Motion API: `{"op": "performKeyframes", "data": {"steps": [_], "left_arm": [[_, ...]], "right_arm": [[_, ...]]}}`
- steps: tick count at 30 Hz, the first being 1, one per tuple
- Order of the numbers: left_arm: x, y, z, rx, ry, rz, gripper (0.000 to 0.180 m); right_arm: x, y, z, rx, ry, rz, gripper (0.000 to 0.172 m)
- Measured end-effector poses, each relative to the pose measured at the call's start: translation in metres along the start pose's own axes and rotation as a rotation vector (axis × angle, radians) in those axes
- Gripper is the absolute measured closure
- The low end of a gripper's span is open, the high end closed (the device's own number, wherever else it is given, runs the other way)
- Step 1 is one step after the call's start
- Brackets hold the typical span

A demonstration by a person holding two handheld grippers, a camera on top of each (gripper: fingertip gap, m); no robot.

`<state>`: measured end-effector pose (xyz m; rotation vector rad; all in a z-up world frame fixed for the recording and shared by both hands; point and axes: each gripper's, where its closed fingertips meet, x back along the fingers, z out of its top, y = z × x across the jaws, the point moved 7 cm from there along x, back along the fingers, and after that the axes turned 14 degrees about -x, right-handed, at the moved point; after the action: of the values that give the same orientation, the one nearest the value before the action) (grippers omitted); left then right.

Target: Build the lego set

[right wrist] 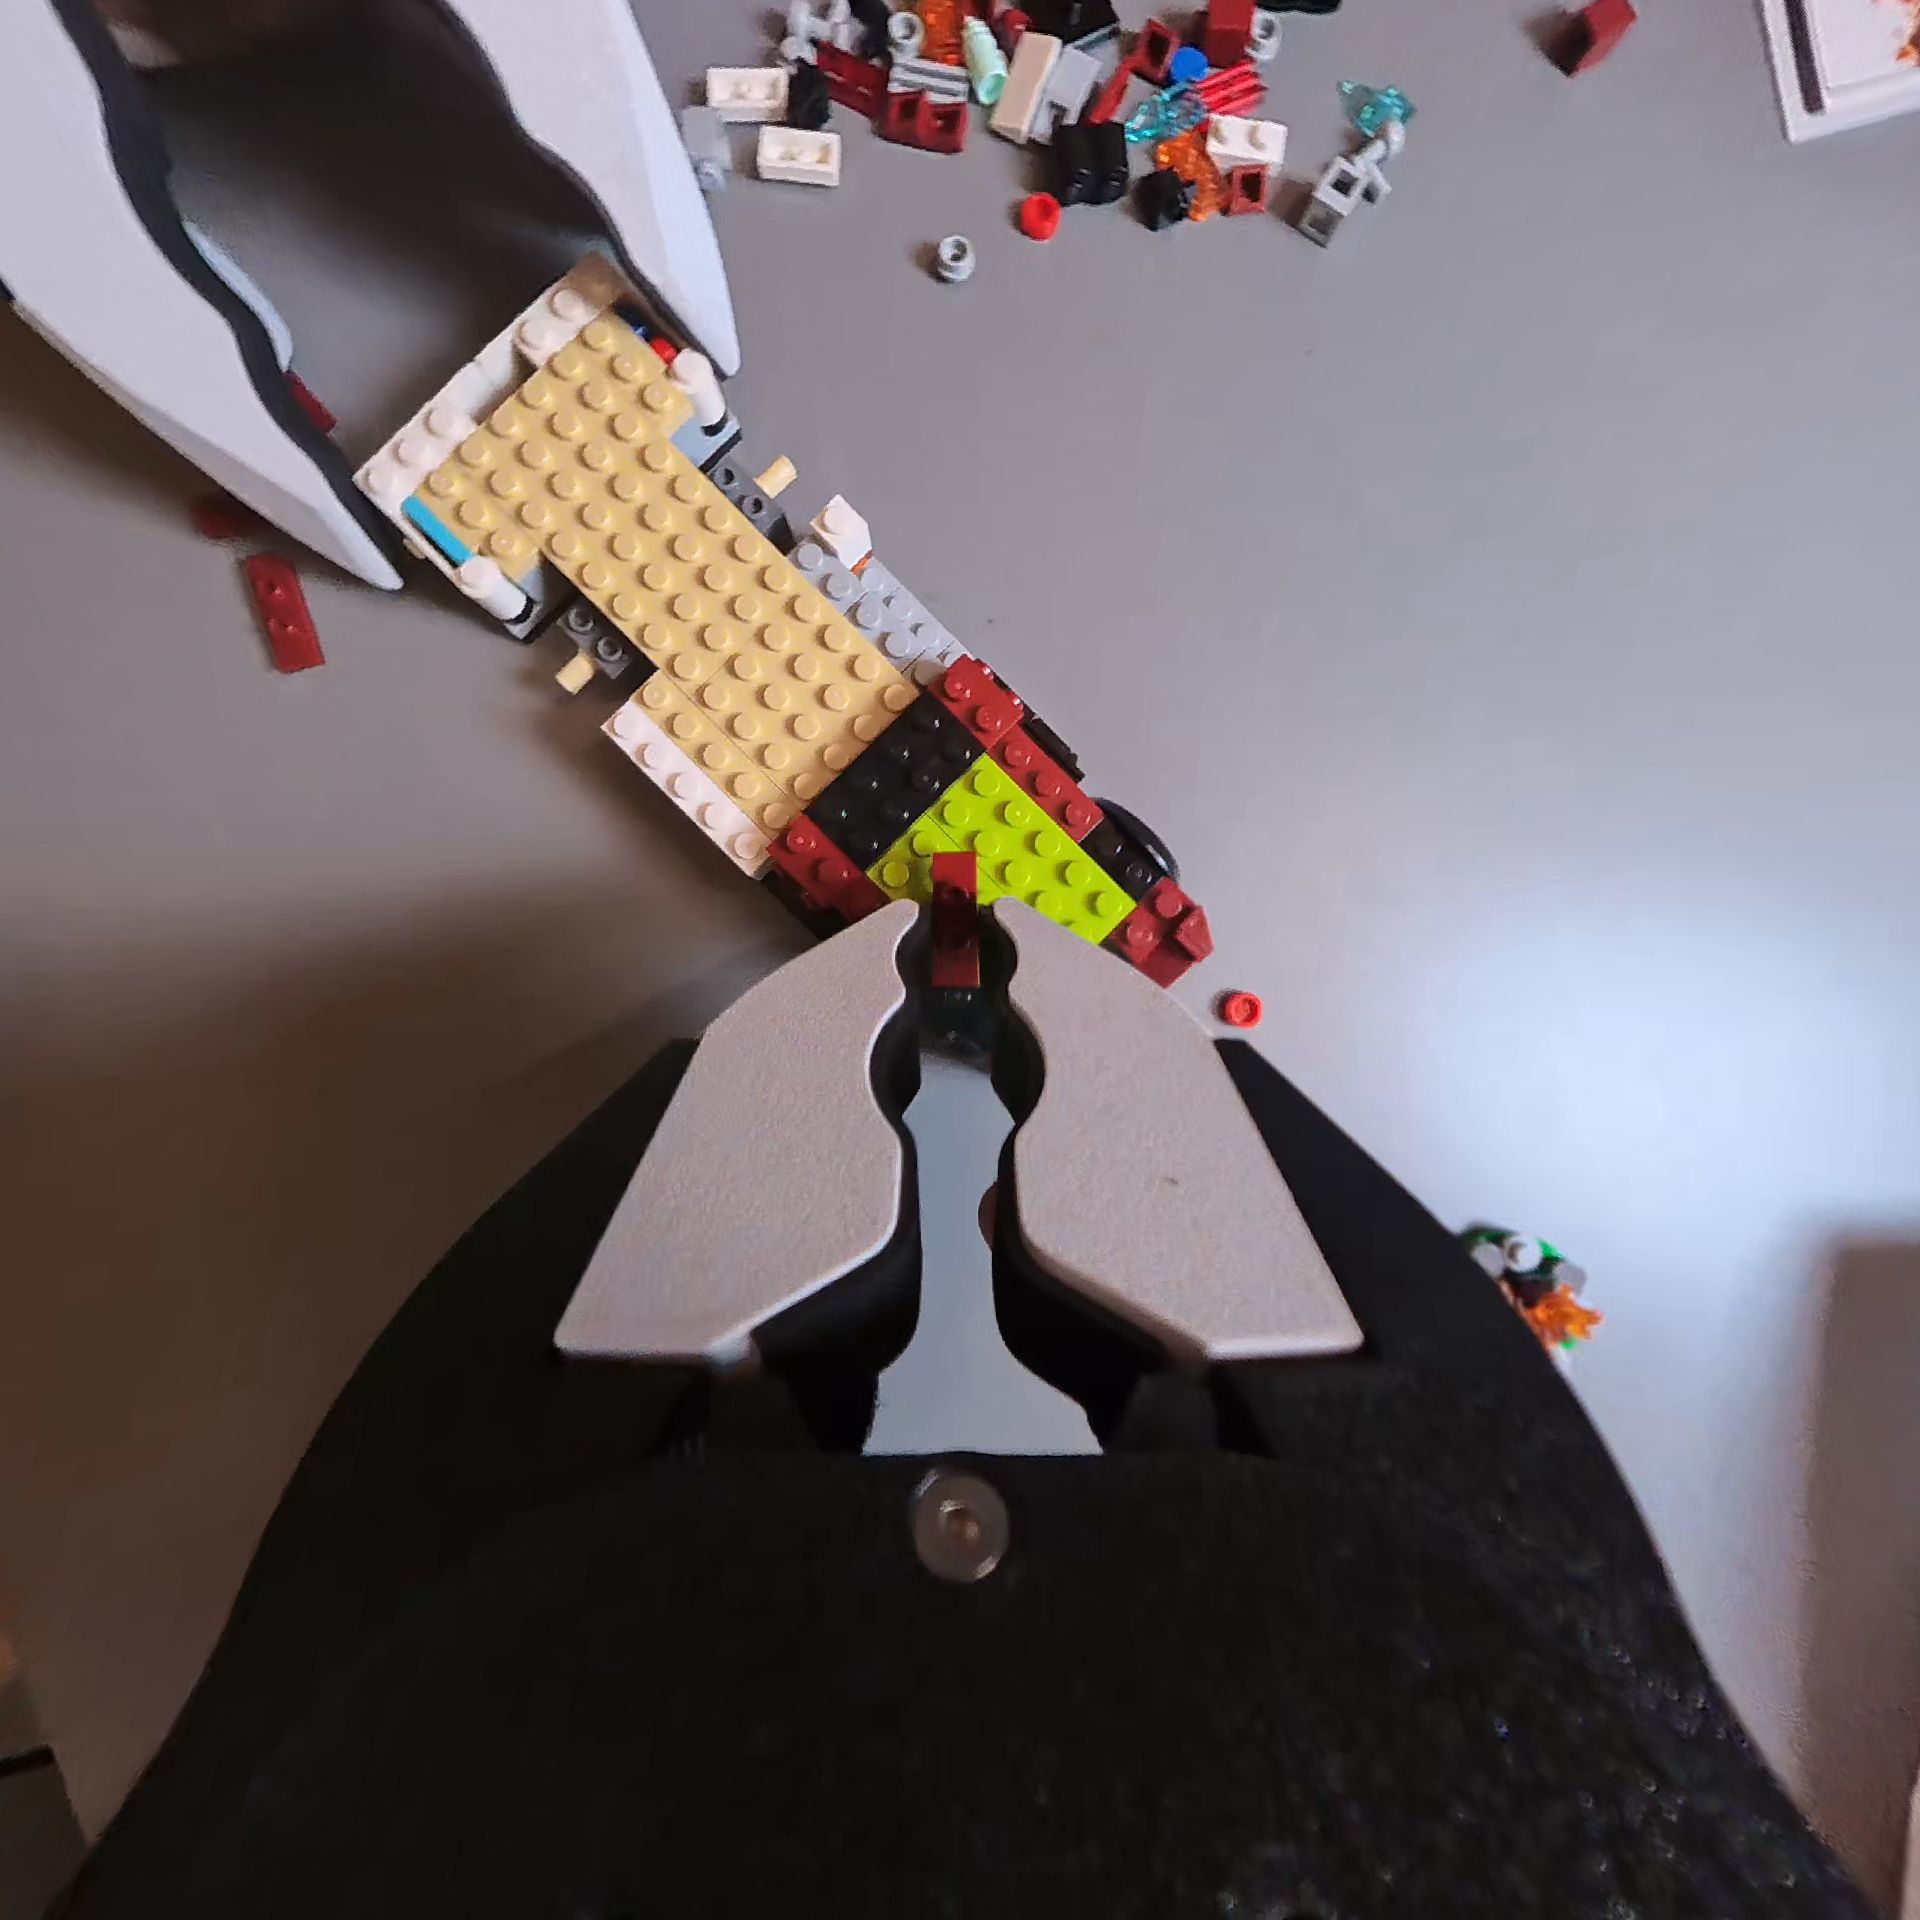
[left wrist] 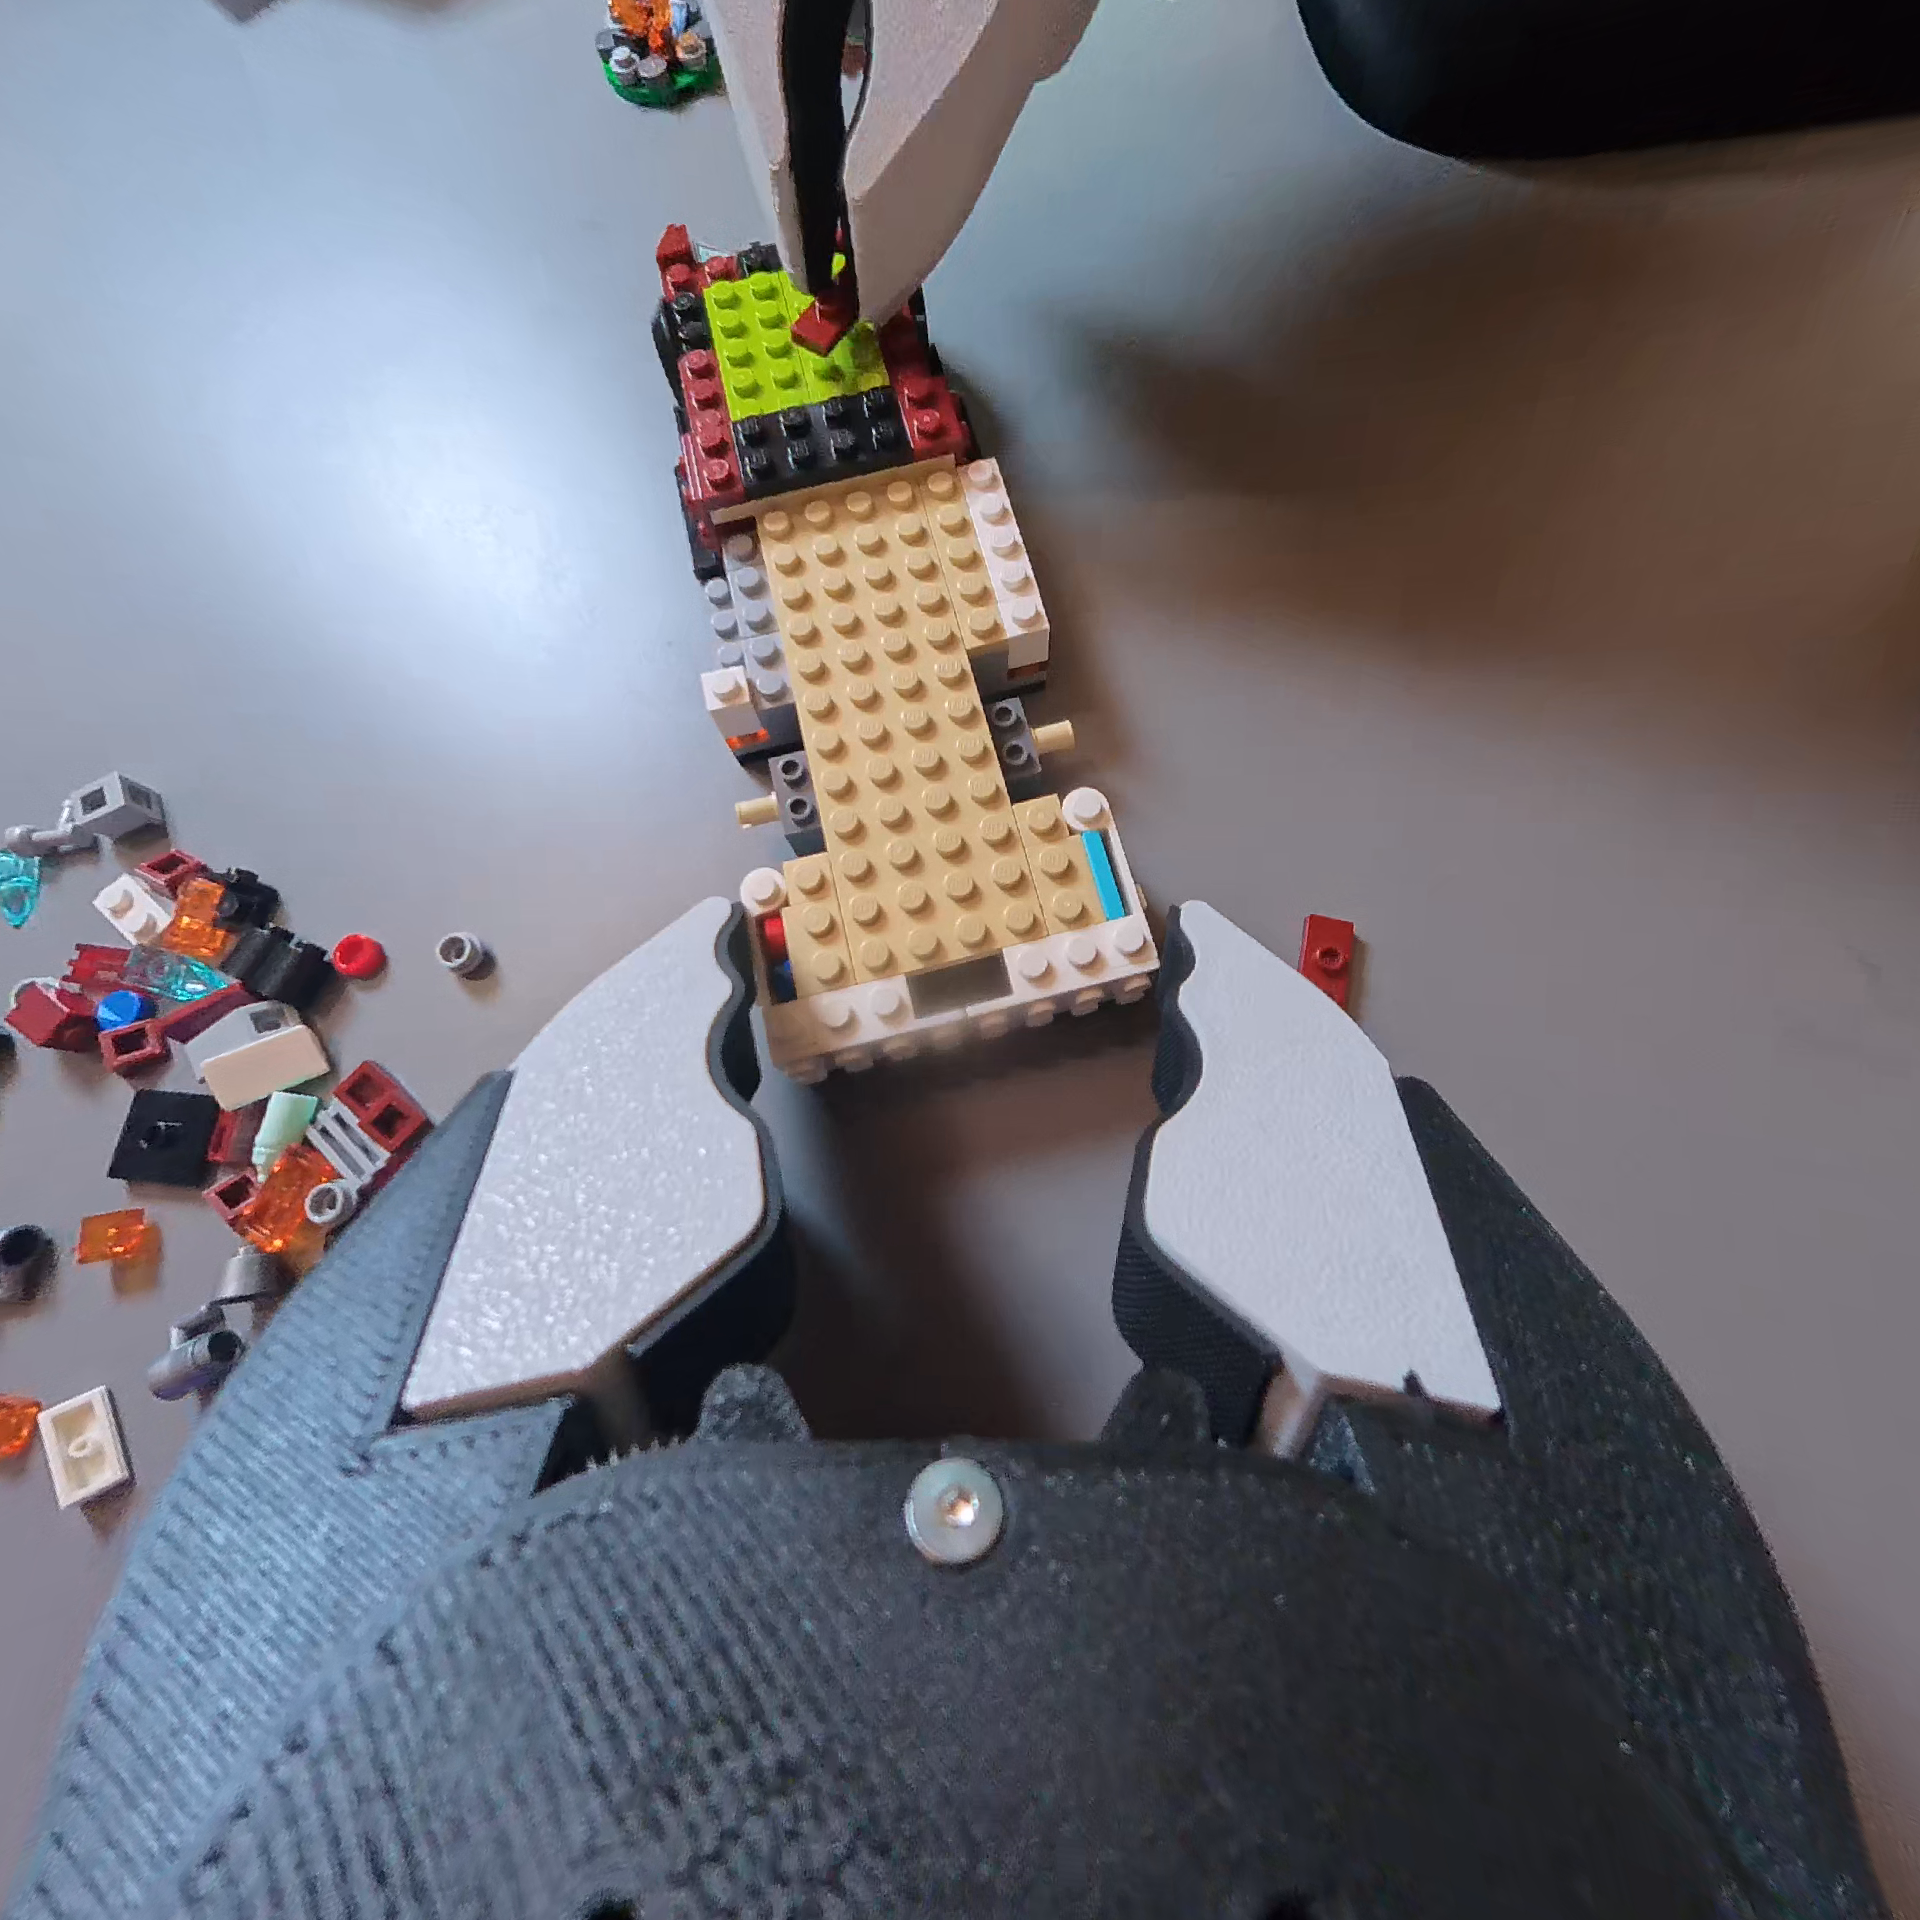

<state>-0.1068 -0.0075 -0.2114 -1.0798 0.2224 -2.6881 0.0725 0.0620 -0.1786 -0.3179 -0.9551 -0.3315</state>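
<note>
A long brick model point(left wrist: 894, 707) lies on the grey table point(left wrist: 312, 416), with a tan studded deck, white edges and a lime green and dark red far end. My left gripper point(left wrist: 951, 935) is shut on the model's near white end, one pad on each side. It also shows in the right wrist view point(right wrist: 556, 468), straddling that end. My right gripper point(right wrist: 956, 920) is shut on a small dark red plate point(right wrist: 954, 925) and holds it just over the lime green plates point(right wrist: 1023, 842). In the left wrist view the right gripper point(left wrist: 831, 281) comes down from above with the plate point(left wrist: 826, 324).
A pile of loose bricks point(left wrist: 208, 1039) lies left of my left gripper, also seen at the top of the right wrist view point(right wrist: 1039, 104). A dark red plate point(left wrist: 1328, 956) lies right of the model. A red round stud point(right wrist: 1240, 1008) and a small green and orange build point(right wrist: 1538, 1288) lie nearby. My hands' fingertips stand some 12 cm from each other.
</note>
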Motion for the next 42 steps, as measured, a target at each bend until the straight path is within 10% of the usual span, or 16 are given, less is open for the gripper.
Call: {"op": "performKeyframes", "data": {"steps": [42], "left_arm": [[0.007, 0.002, -0.003, -0.008, 0.002, -0.055, 0.106]], "right_arm": [[0.004, 0.004, -0.002, -0.132, 0.07, 0.157, 0.169]]}}
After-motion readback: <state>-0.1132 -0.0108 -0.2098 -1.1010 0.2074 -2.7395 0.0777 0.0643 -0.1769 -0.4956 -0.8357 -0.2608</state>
